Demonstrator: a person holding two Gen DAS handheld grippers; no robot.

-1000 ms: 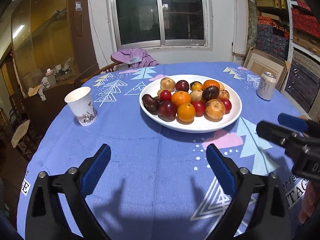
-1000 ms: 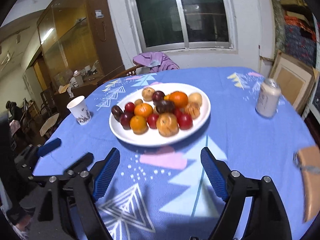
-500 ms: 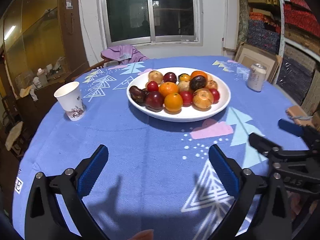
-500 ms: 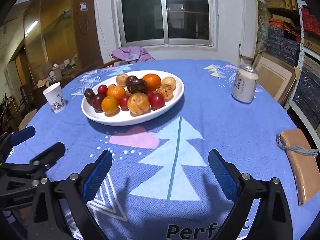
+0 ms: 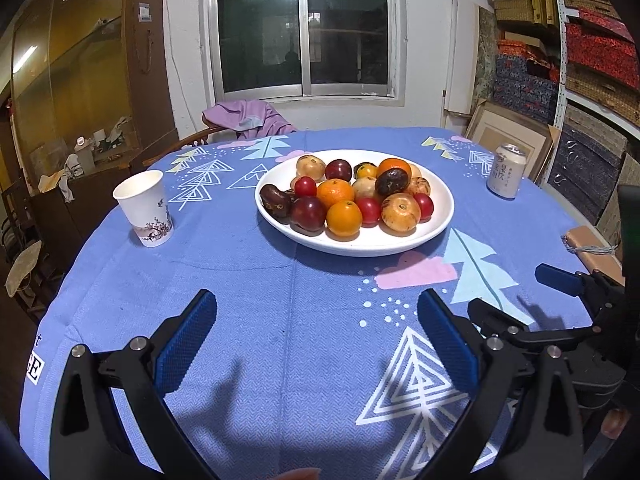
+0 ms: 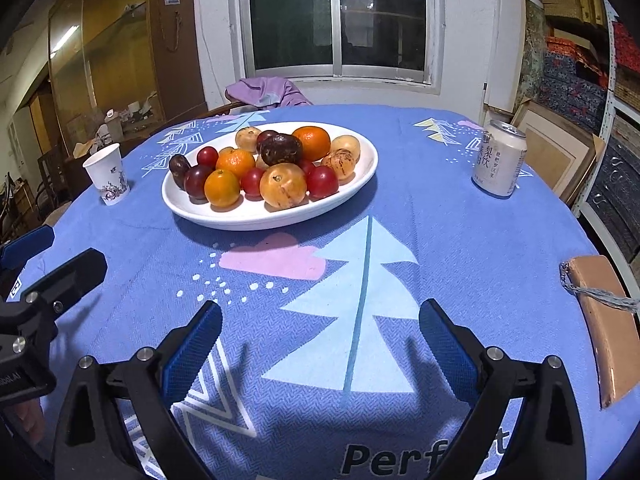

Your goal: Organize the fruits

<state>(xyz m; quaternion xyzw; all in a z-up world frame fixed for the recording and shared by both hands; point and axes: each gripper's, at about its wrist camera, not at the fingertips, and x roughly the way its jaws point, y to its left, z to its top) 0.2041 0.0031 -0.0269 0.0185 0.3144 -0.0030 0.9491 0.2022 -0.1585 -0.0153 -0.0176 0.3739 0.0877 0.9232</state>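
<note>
A white plate (image 5: 360,246) (image 6: 248,220) sits mid-table, heaped with several fruits: oranges (image 5: 344,219) (image 6: 222,188), dark red plums (image 5: 308,214), small red fruits and a speckled yellow-brown fruit (image 5: 400,212) (image 6: 283,185). My left gripper (image 5: 316,300) hovers over the blue cloth on the near side of the plate, open with nothing between its blue pads. My right gripper (image 6: 320,308) stands open and empty as well, near the table's front, right of the left one. Each shows in the other's view: the right gripper (image 5: 516,292), the left gripper (image 6: 68,248).
A paper cup (image 5: 146,208) (image 6: 108,178) stands left of the plate, a drink can (image 5: 506,176) (image 6: 498,164) to its right. A brown parcel tied with string (image 6: 604,320) lies at the right table edge. A chair with purple cloth (image 5: 248,118) is behind the table.
My right gripper's jaws have spread wider, and it has swung to face more of the table's right side and sunk a little. The left gripper has hardly moved.
</note>
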